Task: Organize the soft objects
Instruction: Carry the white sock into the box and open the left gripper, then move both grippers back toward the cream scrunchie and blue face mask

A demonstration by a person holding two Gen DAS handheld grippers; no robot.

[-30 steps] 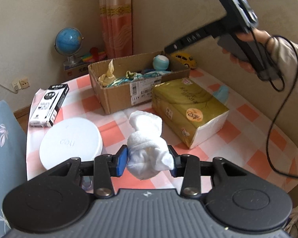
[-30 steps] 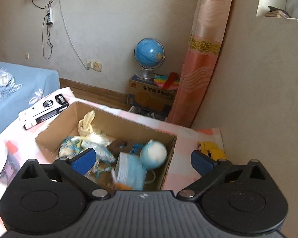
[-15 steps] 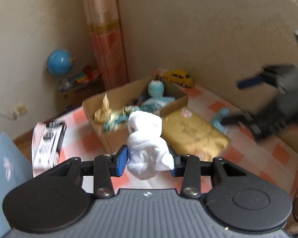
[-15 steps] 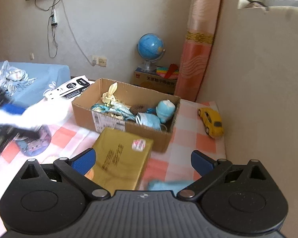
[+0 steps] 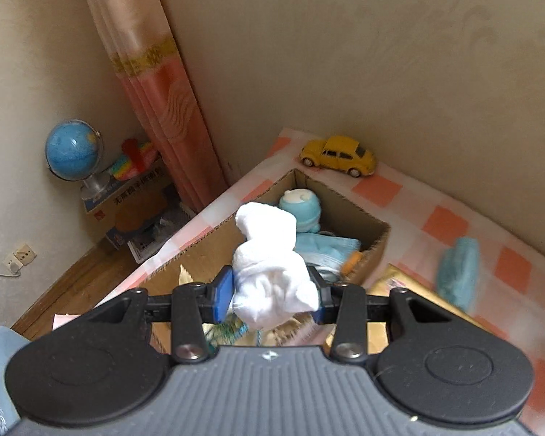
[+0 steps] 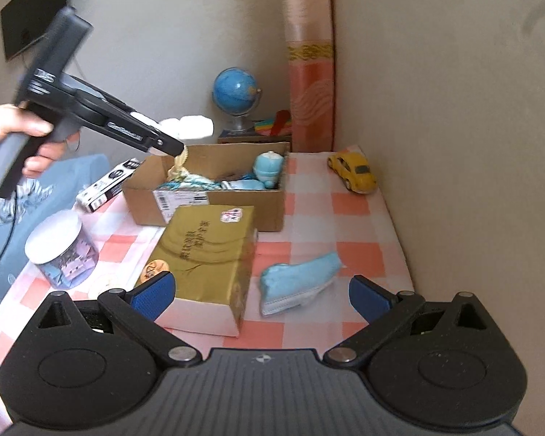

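A: While the white rolled cloth (image 5: 269, 272) is hanging above the cardboard box (image 5: 376, 241), the left gripper (image 5: 270, 292) is clamping it.

B: And outstanding?

A: The blue sock (image 6: 299, 279) is lying on the table; the right gripper (image 6: 261, 296) is gaping wide, carrying nothing.
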